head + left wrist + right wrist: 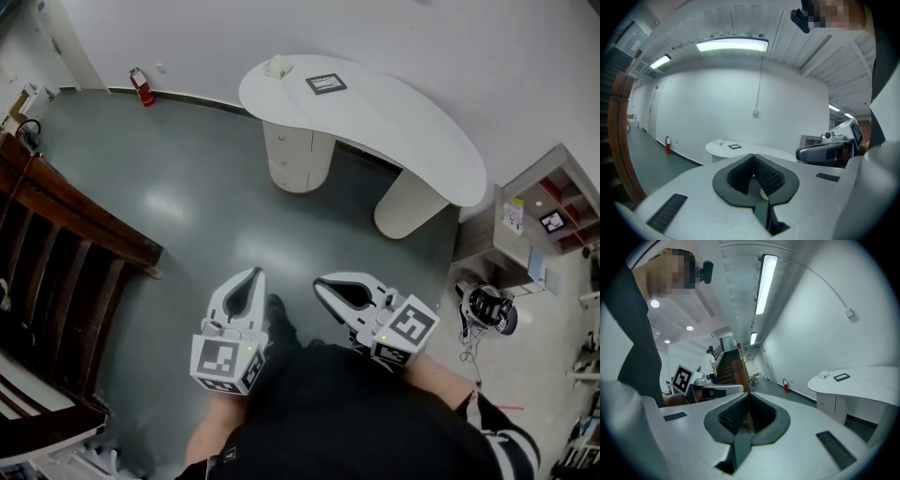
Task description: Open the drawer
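Facing the drawer (292, 156) under the worktop (412, 117), well apart | step: approach, we reckon | left hand-held gripper (251, 278), right hand-held gripper (324, 287) both closed, empty (next: get close, open one up)

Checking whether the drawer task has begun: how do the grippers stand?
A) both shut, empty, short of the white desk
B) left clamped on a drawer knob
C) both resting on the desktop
A: the left gripper and right gripper show closed, empty jaws, with bare floor before the drawer unit.
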Motion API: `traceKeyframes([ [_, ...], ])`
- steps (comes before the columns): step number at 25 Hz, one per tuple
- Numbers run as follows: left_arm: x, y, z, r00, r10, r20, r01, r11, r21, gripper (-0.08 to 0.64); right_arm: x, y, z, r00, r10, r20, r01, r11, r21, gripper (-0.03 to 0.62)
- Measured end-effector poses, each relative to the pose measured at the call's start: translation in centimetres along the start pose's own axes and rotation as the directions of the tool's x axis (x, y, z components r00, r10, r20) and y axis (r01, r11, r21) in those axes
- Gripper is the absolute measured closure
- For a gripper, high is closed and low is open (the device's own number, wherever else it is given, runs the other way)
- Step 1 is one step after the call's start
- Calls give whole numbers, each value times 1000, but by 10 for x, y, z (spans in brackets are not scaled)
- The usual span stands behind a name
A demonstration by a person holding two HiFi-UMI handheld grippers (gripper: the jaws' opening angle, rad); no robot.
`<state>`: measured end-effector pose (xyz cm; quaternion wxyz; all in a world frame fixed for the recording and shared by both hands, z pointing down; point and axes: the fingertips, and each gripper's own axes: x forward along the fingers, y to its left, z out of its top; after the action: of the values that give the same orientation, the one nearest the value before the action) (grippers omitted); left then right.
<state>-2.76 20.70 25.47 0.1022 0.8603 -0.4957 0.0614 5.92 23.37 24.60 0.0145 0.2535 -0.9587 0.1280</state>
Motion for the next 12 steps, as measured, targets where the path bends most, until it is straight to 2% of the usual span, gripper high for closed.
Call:
traceKeyframes([
  [7,67,90,36,1000,-29,6,29,999,23,548,98,-63,44,1000,-6,3,7,1000,-18,577],
  [12,96,136,40,997,-71,-6,71,995,73,548,152,-83,47,1000,-11,4,11,1000,-19,577],
])
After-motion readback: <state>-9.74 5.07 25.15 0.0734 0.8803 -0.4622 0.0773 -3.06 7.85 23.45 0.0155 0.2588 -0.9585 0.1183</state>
